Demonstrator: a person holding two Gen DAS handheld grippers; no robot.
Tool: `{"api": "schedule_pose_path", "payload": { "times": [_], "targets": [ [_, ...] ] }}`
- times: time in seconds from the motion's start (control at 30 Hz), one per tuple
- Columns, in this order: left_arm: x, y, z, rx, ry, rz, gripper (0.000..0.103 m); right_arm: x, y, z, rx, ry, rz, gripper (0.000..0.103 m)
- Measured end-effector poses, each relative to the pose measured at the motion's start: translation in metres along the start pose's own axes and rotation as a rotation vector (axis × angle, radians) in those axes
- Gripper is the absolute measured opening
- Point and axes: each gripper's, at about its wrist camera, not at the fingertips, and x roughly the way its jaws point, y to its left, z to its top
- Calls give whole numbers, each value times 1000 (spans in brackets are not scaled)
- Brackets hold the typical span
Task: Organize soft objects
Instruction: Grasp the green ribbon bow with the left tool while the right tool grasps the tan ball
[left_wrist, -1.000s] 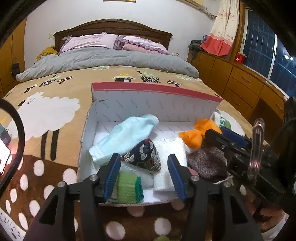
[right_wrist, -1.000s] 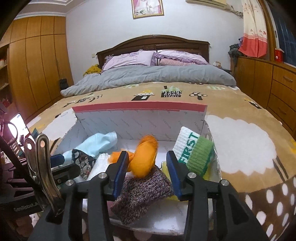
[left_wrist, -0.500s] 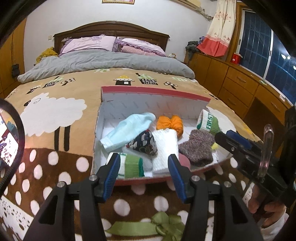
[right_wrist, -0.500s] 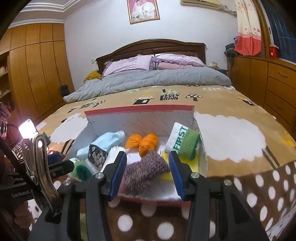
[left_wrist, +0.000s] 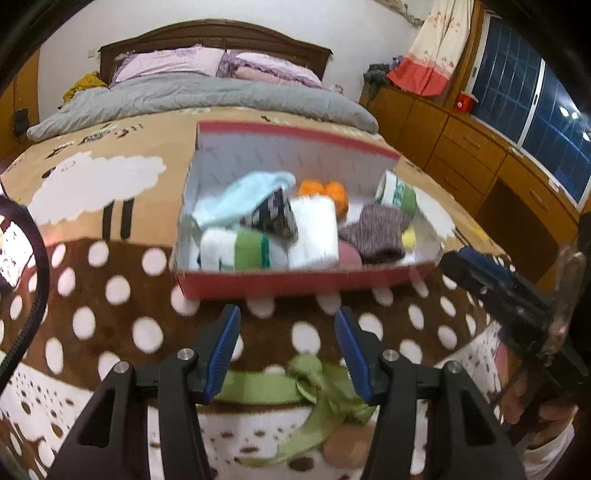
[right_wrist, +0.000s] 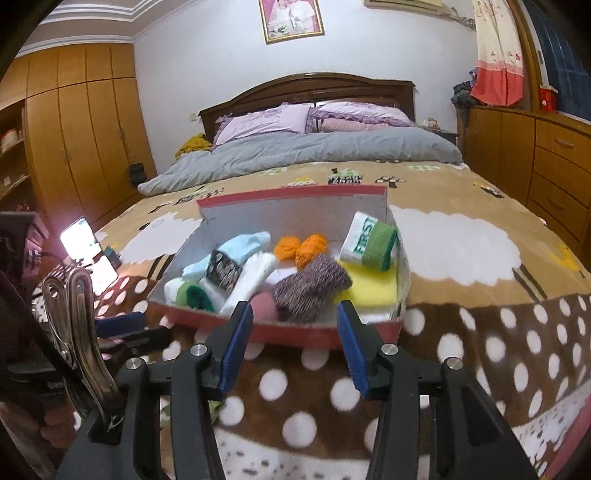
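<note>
So the shoebox (right_wrist: 295, 334), red outside and white cardboard inside, sits on the bed just ahead of both tools, past the blue pads. It's packed with soft rolled stuff: a pale blue sock (right_wrist: 242, 243) at the far left, a dark patterned bundle (right_wrist: 221, 267) against it, a chunky white knit roll (right_wrist: 255, 275) in the middle, a fuzzy orange pair (right_wrist: 303, 249) toward the back wall, a mottled purple-grey knit sock (right_wrist: 310, 286) nearest the right tool, a white-and-green ribbed roll (right_wrist: 369, 242) leaning in the far right corner, another green-and-white roll (right_wrist: 192, 293) in the near left corner, plus a flat yellow piece (right_wrist: 369, 291) under the right side.

The fleece blanket (right_wrist: 480, 350) underneath is brown with white dots, tan with sheep further out. A green ribbon bow (left_wrist: 314, 384) lies right under the left tool.

Left tool (left_wrist: 286, 347) is angled down at the blanket, pads apart, gripping nothing. Right tool (right_wrist: 293, 339) points at the box's near wall, released too; its jaws have just been spreading a bit, nothing between them. A hand (left_wrist: 532, 402) shows behind it in the left view.
</note>
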Motion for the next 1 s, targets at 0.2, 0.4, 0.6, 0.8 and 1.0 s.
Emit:
{"api": "schedule_pose_path", "payload": {
  "times": [0.2, 0.4, 0.6, 0.8, 1.0],
  "targets": [
    [8, -1, -19, -19, 54, -19, 56, -14, 10, -13, -8, 2, 13, 49],
    [15, -7, -31, -35, 105, -60, 56, -25, 14, -26, -10, 4, 6, 49],
    [25, -12, -39, -30, 136, -58, 56, -35, 11, -39, -5, 8, -8, 48],
    [31, -19, -45, -17, 132, -38, 42, -38, 7, -51, 16, 22, 0, 49],
    [35, -16, -47, -28, 130, -40, 21, -34, 4, -60, 35, 52, 6, 49]
  ]
}}
